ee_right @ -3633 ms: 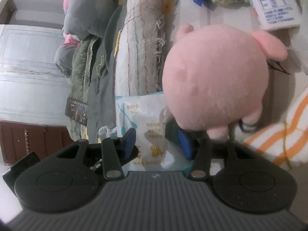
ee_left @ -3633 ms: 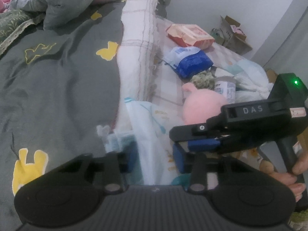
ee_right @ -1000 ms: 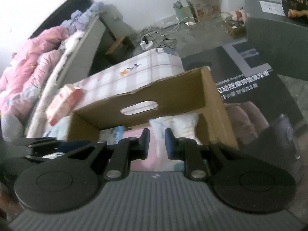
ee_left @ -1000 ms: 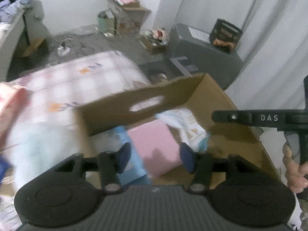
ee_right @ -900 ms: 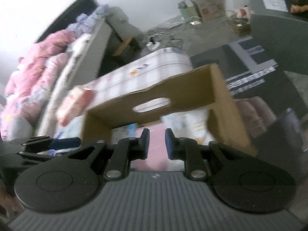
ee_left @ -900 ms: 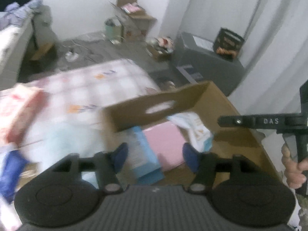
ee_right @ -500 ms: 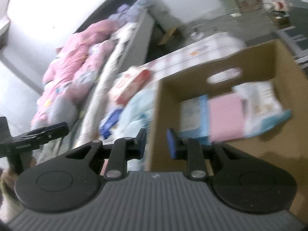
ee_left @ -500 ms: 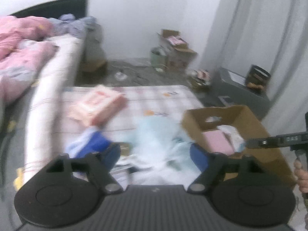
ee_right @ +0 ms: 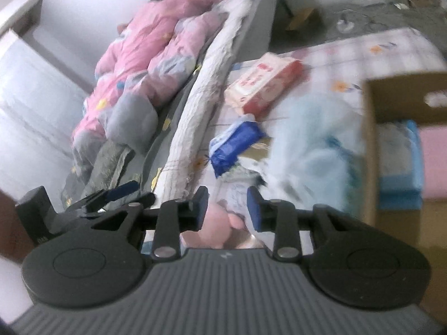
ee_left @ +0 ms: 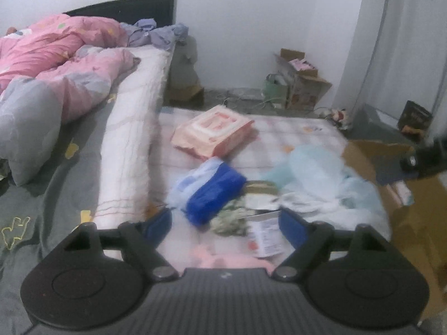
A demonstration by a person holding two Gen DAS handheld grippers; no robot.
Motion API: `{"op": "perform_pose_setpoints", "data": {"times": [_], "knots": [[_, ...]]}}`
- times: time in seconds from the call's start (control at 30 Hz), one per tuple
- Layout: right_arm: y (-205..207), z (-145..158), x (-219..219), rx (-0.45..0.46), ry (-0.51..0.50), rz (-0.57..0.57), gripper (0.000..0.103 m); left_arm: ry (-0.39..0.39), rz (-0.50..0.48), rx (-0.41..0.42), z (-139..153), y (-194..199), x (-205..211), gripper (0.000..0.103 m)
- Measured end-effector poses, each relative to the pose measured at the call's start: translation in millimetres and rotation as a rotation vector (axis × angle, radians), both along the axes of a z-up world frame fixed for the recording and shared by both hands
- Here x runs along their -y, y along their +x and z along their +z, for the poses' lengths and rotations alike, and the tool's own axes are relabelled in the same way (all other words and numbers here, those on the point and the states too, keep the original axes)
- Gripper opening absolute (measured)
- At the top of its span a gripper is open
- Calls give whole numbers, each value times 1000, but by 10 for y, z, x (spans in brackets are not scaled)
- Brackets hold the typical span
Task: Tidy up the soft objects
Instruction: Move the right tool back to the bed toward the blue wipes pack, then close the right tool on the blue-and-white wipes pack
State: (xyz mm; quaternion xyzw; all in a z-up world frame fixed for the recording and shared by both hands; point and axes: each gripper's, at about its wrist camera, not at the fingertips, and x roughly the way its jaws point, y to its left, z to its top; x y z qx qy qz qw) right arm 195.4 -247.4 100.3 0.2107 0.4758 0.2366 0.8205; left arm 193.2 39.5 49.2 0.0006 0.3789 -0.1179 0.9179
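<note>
My left gripper (ee_left: 223,224) hangs open and empty over the loose things on the checked mattress (ee_left: 279,128). A blue pack (ee_left: 212,192), a pink tissue pack (ee_left: 212,131) and a crumpled pale blue bag (ee_left: 315,178) lie there. A pink plush (ee_left: 229,261) shows just under the jaws. My right gripper (ee_right: 227,208) is a little apart and opening, with nothing between its pads; the pink plush (ee_right: 215,229) lies below it. The cardboard box (ee_right: 371,145) at the right holds a pink item (ee_right: 435,162) and a light blue pack (ee_right: 402,167).
A pink and grey duvet (ee_left: 56,64) is heaped on the bed at the left, beside a long white bolster (ee_left: 131,145). A labelled container (ee_left: 264,234) and patterned cloth (ee_left: 229,220) lie near my left jaws. Boxes (ee_left: 301,83) and clutter stand by the far wall.
Both views have swung left from the cardboard box to the loose things on the mattress. My left jaws have spread wider and my right jaws have parted.
</note>
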Motion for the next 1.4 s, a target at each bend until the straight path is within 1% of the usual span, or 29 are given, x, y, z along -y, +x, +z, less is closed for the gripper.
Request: {"op": "perform_pose_setpoints", "data": {"times": [0.07, 0.1, 0.13, 0.2, 0.27, 0.4, 0.47, 0.53, 0.6, 0.67, 0.7, 0.73, 0.87, 0.9, 0.97, 1.07, 1.1, 1.2, 1.27, 1.33, 1.4], "knots": [[211, -9, -256, -3, -29, 35, 37, -1, 0, -14, -132, 147, -24, 81], [357, -38, -378, -11, -40, 52, 42, 2, 4, -26, -201, 225, -28, 80], [503, -80, -516, -21, -59, 61, 45, 4, 8, -40, -274, 327, -30, 76], [820, -200, -726, -46, -90, 91, 46, 6, 3, -74, -422, 491, -38, 73], [1144, -361, -953, -76, -123, 110, 46, -2, 9, -128, -577, 679, -60, 68], [1749, -760, -1280, -126, -192, 129, 48, -57, 29, -247, -844, 980, -148, 66], [2020, -961, -1379, -147, -230, 118, 50, -85, 45, -313, -971, 1098, -197, 62], [2232, -1158, -1441, -169, -264, 127, 52, -122, 53, -358, -1072, 1175, -242, 62], [2400, -1348, -1472, -196, -267, 128, 56, -145, 60, -383, -1154, 1226, -270, 61], [2525, -1503, -1485, -213, -276, 127, 60, -148, 62, -396, -1199, 1256, -265, 60], [2582, -1583, -1482, -227, -273, 125, 65, -153, 63, -397, -1206, 1271, -262, 60], [2634, -1662, -1479, -243, -258, 127, 73, -160, 63, -391, -1208, 1270, -265, 59], [2668, -1849, -1459, -310, -139, 141, 75, -200, 74, -381, -1170, 1293, -276, 55], [2654, -1861, -1467, -324, -120, 138, 75, -202, 76, -378, -1145, 1284, -277, 54], [2601, -1801, -1521, -296, -143, 150, 72, -196, 86, -359, -1061, 1261, -281, 53], [2515, -1637, -1573, -263, -140, 162, 70, -206, 93, -315, -890, 1184, -319, 53], [2486, -1562, -1572, -248, -134, 165, 67, -207, 96, -304, -832, 1148, -330, 53], [2398, -1331, -1556, -210, -115, 160, 64, -216, 98, -271, -657, 1058, -350, 53], [2325, -1194, -1535, -188, -103, 155, 60, -207, 93, -245, -539, 958, -342, 53], [2236, -1064, -1509, -176, -98, 153, 58, -196, 83, -222, -433, 821, -324, 53], [2106, -956, -1480, -169, -105, 151, 56, -201, 80, -216, -366, 720, -310, 53]]}}
